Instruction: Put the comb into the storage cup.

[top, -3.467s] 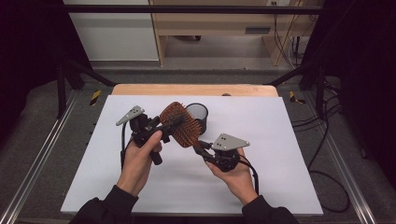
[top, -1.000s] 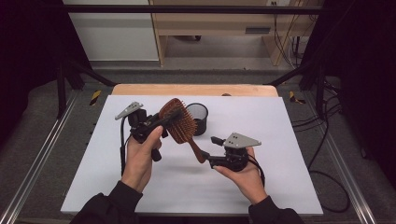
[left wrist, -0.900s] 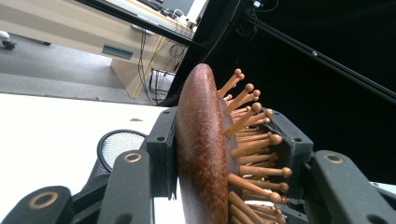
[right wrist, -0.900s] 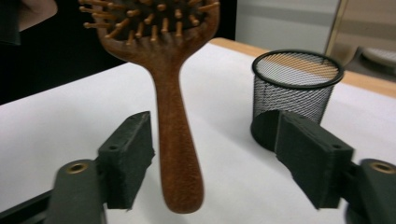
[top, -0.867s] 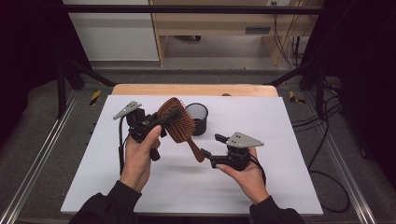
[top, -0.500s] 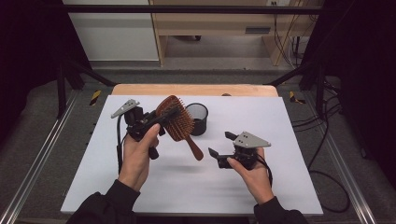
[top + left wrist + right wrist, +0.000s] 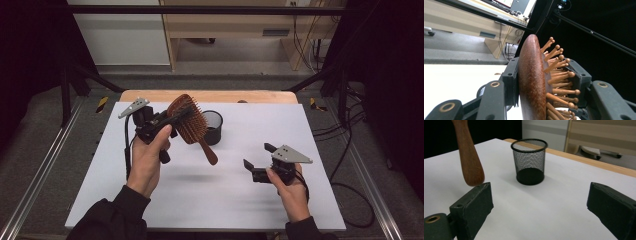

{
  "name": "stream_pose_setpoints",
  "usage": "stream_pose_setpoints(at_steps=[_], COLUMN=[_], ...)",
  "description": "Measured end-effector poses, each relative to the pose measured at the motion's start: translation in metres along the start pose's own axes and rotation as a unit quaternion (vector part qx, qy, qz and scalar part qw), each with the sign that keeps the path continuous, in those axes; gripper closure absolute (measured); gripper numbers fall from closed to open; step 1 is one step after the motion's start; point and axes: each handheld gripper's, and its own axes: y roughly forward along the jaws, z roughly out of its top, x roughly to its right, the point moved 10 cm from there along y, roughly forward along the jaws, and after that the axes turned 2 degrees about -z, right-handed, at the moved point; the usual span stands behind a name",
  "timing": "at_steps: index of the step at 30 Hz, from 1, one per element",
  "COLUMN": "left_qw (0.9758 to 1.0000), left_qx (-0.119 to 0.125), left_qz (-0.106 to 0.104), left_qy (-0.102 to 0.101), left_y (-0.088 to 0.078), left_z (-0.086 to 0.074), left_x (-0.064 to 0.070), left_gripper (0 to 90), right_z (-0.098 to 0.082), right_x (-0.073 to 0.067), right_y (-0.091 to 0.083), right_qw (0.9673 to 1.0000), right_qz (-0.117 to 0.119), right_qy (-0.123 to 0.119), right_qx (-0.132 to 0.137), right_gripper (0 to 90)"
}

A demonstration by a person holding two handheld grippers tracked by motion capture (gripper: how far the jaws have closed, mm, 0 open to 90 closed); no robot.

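Hairbrush point(image 7: 189, 122) first: it sits left of centre in the high view, lifted off the counter point(image 7: 210, 200), with its handle slanting down toward the middle of the frame and ending just beside the mesh cup point(image 7: 212, 127). The left hand-held gripper point(image 7: 167, 120) is clenched on the brush head; in the left gripper view one pad lies on the smooth wooden back point(image 7: 531, 82) and the other presses into the bristles. The right hand-held gripper point(image 7: 257, 162), at lower right of the high view, has just been opening and has nothing between its jaws; its own view shows the handle tip point(image 7: 472, 173) above its left pad and the cup straight ahead. The step looks like dropping the brush, handle first, into the cup. To do it well, tip the brush more upright so the handle points down. Centre the tip over the rim before lowering. The light cup may slide or topple if nudged, so the free gripper could steady it.
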Motion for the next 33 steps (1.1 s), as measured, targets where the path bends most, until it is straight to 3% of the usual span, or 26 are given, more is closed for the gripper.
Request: stream_pose_setpoints(at_steps=[7, 12, 16, 27, 33], left_qw=[0.9999, 0.9998, 0.9997, 0.999, 0.9989], left_qx=[0.01, 0.016, 0.017, 0.033, 0.036], left_qz=[-0.002, -0.002, -0.003, 0.01, 0.015], left_qy=[0.009, 0.014, 0.017, 0.028, 0.026], left_y=[0.005, 0.014, 0.023, 0.037, 0.043], left_z=[0.018, 0.029, 0.035, 0.063, 0.066], left_x=[0.003, 0.001, -0.001, -0.005, -0.011], left_gripper=[51.8, 51.7, 51.7, 51.7, 51.7], right_z=[-0.011, -0.015, -0.016, -0.018, -0.019], right_x=[0.021, 0.029, 0.033, 0.036, 0.035], right_y=[-0.019, -0.034, -0.036, -0.034, -0.032], right_qw=[0.999, 0.9977, 0.9966, 0.9967, 0.9965], right_qz=[-0.042, -0.061, -0.075, -0.076, -0.08], right_qy=[0.009, 0.016, 0.016, 0.015, 0.007], right_qx=[0.012, 0.025, 0.03, 0.027, 0.024], right_gripper=[4.6, 4.5, 4.6, 4.4, 4.1])
